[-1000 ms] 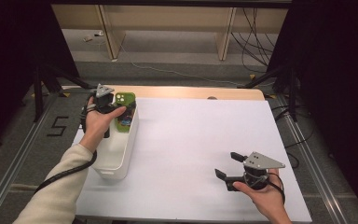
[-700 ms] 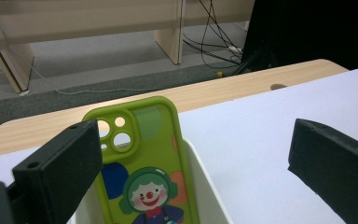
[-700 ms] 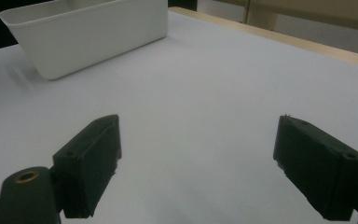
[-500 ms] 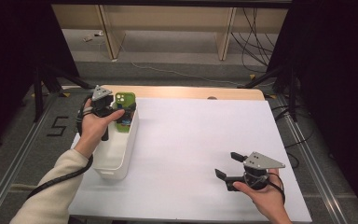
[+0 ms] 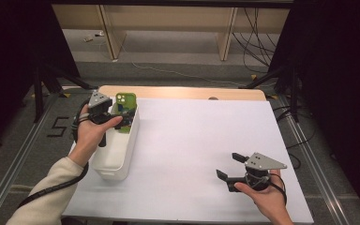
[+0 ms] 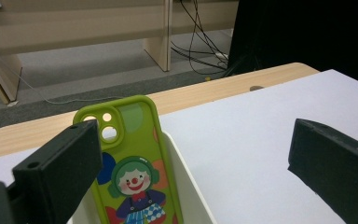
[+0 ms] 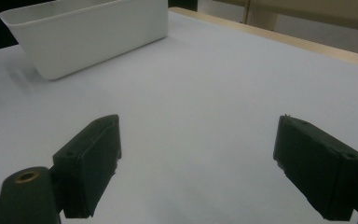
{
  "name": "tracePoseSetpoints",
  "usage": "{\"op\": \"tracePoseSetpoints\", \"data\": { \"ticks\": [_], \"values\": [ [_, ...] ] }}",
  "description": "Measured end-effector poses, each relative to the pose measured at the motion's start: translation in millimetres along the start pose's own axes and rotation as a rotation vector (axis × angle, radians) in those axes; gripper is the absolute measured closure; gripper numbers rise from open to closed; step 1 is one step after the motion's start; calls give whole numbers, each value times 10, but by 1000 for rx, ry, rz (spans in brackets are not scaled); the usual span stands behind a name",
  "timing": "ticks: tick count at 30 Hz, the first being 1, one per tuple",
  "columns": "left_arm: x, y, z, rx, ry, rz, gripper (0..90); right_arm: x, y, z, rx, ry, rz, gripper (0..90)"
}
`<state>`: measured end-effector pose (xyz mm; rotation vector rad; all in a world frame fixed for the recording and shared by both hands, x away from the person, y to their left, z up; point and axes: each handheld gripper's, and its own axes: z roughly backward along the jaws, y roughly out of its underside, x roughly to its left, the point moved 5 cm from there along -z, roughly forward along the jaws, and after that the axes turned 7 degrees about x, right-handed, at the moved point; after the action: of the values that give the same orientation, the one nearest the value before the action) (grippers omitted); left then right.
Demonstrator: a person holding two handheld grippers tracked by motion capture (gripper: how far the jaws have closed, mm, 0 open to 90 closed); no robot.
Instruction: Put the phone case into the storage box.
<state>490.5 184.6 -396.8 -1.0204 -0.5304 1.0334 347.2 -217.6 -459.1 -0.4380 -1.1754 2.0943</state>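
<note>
Item: phone case — lime green, cartoon clown printed on it, camera cut-outs at the upper corner.
Pose: upright, leaning against the far end wall of the bin, printed side facing the near end.
Container: white plastic bin — oblong, on the table's left edge.

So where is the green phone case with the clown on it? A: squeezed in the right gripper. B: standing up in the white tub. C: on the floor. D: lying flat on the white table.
B: the green phone case stands upright inside the white tub, leaning at its far end, next to the open left gripper.
</note>
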Motion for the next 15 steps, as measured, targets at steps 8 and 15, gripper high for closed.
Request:
{"op": "tracePoseSetpoints", "data": {
  "ticks": [8, 15],
  "values": [
    [-126, 12, 109, -22, 24, -27, 27, 1, -2, -1, -1, 1, 1, 161],
    [-163, 46, 164, -30, 38, -24, 29, 1, -3, 3, -3, 1, 0, 161]
  ]
}}
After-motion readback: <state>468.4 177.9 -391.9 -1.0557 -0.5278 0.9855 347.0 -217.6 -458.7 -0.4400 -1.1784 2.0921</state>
